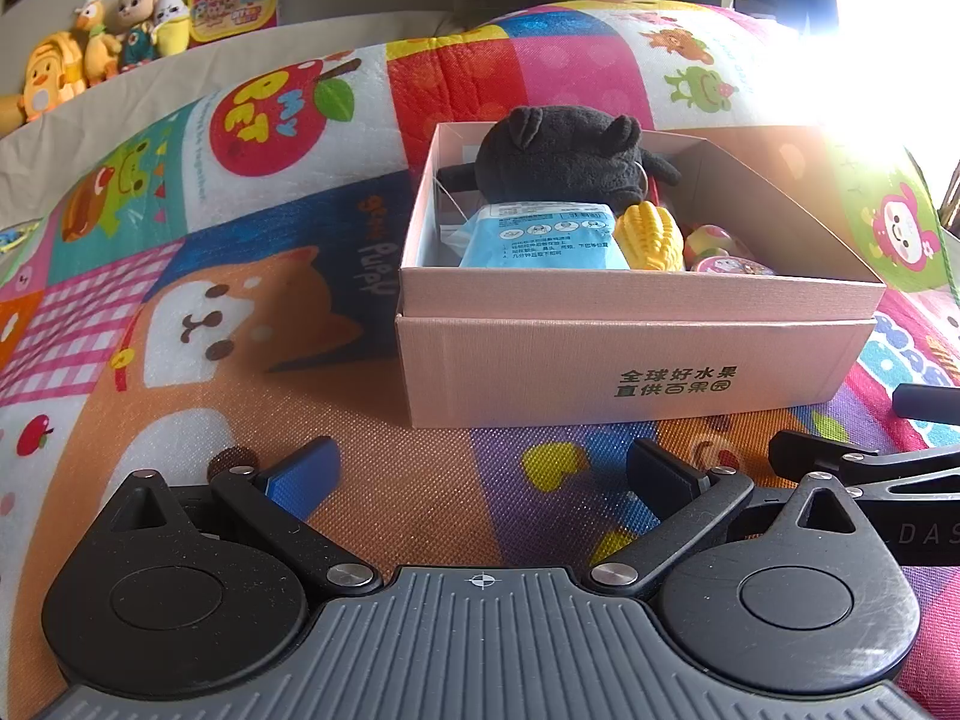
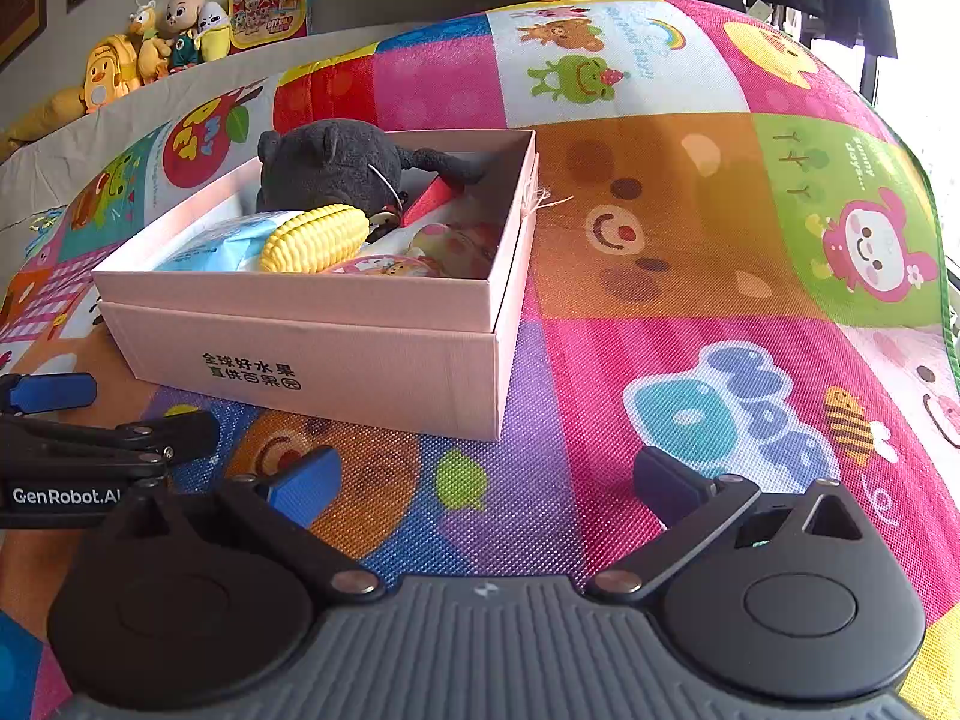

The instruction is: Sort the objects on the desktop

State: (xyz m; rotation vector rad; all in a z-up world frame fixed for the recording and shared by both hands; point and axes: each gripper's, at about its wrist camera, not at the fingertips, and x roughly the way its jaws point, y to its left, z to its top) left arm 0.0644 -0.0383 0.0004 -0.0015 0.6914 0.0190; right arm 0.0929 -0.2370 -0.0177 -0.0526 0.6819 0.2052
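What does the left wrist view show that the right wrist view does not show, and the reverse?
Only the left wrist view shows the orange dog picture printed on the colourful play mat. Only the right wrist view shows the red block inside the pink cardboard box and the brown bear face on the mat. Both show the black plush toy, the yellow toy corn and the blue packet in the box.

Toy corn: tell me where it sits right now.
The toy corn lies inside the pink box, near its front wall, leaning on the blue packet just in front of the black plush; both views show it.
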